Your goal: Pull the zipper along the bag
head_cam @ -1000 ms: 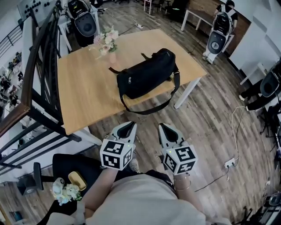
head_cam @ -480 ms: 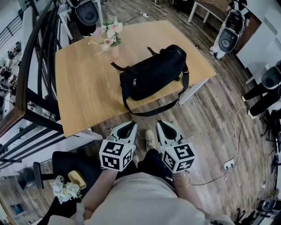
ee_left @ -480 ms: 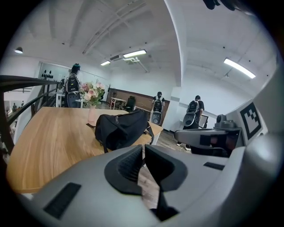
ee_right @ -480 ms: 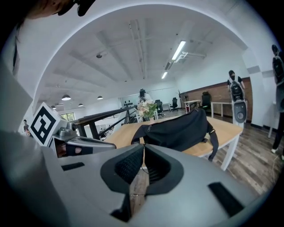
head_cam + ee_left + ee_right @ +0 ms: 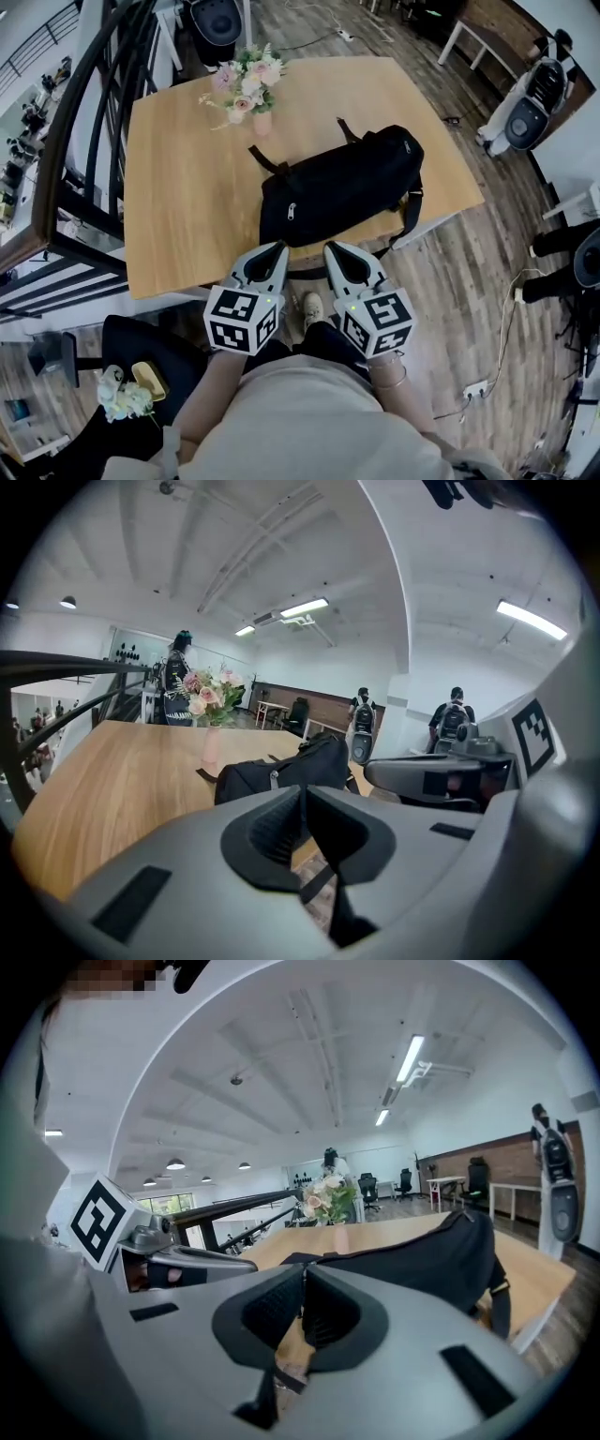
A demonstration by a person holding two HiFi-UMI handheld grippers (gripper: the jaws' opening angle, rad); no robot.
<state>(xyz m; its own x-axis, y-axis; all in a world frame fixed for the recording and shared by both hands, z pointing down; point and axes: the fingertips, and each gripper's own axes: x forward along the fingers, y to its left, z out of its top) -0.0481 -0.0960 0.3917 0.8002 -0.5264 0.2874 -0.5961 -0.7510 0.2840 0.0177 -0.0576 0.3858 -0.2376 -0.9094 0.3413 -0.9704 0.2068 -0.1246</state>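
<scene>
Head view: the black soft fabric duffel bag (image 5: 342,187) lies on the pale wooden bench (image 5: 178,197), close to its near edge and angled across it. A black shoulder strap (image 5: 410,211) hangs off the bench on the right. A small vase of pink flowers (image 5: 248,84) stands behind the bag, well apart from it.

Left gripper (image 5: 278,246) and right gripper (image 5: 330,247) are side by side at the bench's near edge. Both point at the bag and neither touches it.

Left gripper view: the fingers (image 5: 272,827) are clenched together with nothing between them. Right gripper view shows the same, pads closed and empty.

A small silver zipper pull (image 5: 292,210) shows on the bag's near-left end. The line of the zipper on top of the bag cannot be made out from here.

Judgement: the step in hand is the approach, and the zipper work has not begun.

Notes for doing it well:
1. Release both sets of fingers before arriving, since closed pads will only nudge the soft fabric.
2. Use 1 gripper to pinch the fabric beside the start of the zipper as an anchor. Otherwise the bag will probably slide or bunch on the smooth bench.
3. Use the other gripper to take the pull tab squarely and draw it along the line of the teeth, not upward.
4. Keep clear of the strap.
</scene>
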